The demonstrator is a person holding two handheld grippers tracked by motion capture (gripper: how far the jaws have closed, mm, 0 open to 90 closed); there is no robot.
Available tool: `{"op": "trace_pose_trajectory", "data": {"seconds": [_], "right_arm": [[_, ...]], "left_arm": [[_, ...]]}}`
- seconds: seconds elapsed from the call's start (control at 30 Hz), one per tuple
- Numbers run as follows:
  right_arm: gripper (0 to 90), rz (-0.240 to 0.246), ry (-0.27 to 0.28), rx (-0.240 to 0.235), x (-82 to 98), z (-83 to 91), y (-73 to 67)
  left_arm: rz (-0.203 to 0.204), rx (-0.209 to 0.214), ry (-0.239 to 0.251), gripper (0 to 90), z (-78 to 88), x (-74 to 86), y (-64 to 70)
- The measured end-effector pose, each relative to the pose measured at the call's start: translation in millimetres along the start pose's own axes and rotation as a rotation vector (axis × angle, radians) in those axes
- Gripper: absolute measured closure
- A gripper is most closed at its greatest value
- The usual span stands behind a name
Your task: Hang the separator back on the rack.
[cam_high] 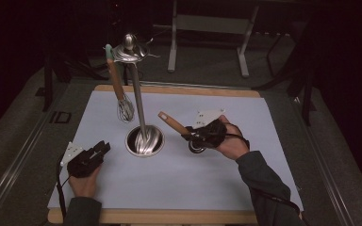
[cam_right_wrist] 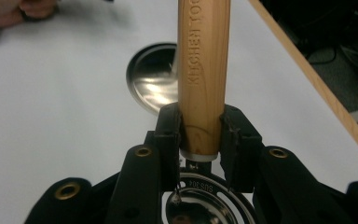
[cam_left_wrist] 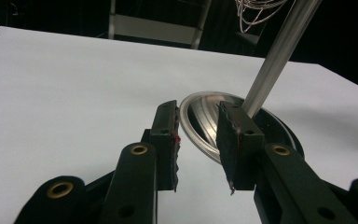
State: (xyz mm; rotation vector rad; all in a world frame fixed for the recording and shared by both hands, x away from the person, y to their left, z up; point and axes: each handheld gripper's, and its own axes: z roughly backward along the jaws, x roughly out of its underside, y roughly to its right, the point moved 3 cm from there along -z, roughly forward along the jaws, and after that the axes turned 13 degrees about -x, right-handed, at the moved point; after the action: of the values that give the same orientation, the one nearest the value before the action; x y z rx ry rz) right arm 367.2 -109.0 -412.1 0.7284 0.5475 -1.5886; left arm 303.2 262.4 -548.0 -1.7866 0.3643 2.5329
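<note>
Gripping a wooden-handled steel utensil (cam_right_wrist: 201,70) by the lower end of its handle, right tongs (cam_right_wrist: 200,140) clamped tight, its handle angled up over the white desk (cam_high: 207,169). Left tongs (cam_left_wrist: 198,140) apart, nothing between, resting low just beside the round steel base (cam_high: 144,141) of a tall hanging stand. A wooden-handled wire whisk (cam_high: 120,89) hangs from the stand's top.

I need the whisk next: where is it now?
In the high view, the whisk hangs at upper left from the top of the metal stand, left of its pole, above the white mat.
</note>
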Motion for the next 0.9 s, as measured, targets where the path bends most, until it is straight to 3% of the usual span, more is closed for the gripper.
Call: {"op": "trace_pose_trajectory", "data": {"seconds": [0.53, 0.9], "right_arm": [[70.1, 0.035, 0.102, 0.001, -22.6, 9.5, -9.7], [70.1, 0.049, 0.119, -0.012, -33.6, 4.0, -13.2]], "left_arm": [[0.002, 0.003, -0.001, 69.2, 0.9, 0.5, 1.4], [-0.002, 0.005, -0.004, 69.2, 1.3, 0.5, 0.9]]}}
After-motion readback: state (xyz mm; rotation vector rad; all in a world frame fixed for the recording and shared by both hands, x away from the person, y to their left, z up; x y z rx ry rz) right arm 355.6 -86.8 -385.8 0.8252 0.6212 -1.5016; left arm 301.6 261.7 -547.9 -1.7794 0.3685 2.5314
